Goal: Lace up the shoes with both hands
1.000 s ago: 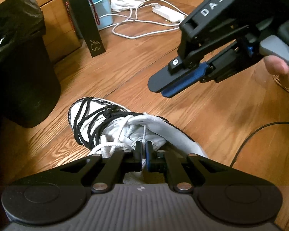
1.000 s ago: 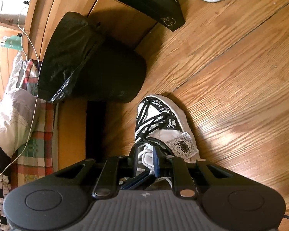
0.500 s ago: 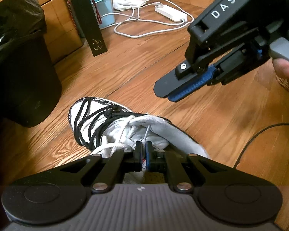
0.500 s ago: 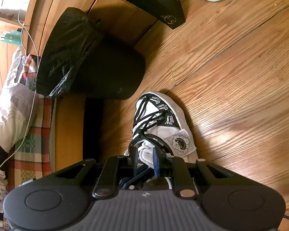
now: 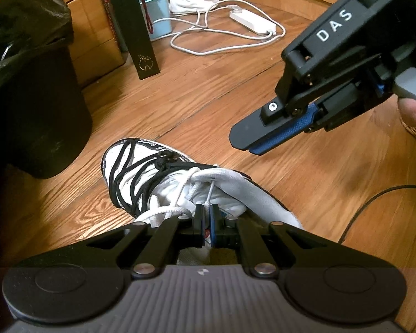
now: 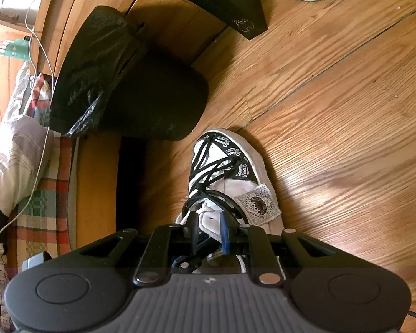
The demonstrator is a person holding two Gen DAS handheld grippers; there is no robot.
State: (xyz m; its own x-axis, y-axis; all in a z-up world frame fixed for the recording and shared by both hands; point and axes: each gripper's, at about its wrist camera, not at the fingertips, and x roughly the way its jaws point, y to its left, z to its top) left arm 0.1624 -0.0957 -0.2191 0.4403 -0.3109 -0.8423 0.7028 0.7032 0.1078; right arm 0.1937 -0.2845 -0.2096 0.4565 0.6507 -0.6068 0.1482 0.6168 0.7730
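White cord, the lace end [image 5: 210,194], is pinched between the nearly closed jaws of the left gripper [image 5: 207,216], directly over the tongue of the shoe [image 5: 163,186]. The shoe is set on the wooden floor [image 5: 305,183], toe towards the black bin [image 5: 33,105], so that its open throat is presented to both tools. The lace is drawn up in a short, taut line from the white lacing; it is probably held so that slack is kept out and the tip stays free for the next eyelet.

The right gripper [image 5: 248,143] is held above the floor, well clear of the shoe. Seen from its own camera, its jaws are parted by a moderate gap with nothing gripped between them. Whether the lace end can be reached from that angle cannot be judged with confidence, since the ankle is partly hidden by the tool body. Black lacing already criss-crosses the toe.
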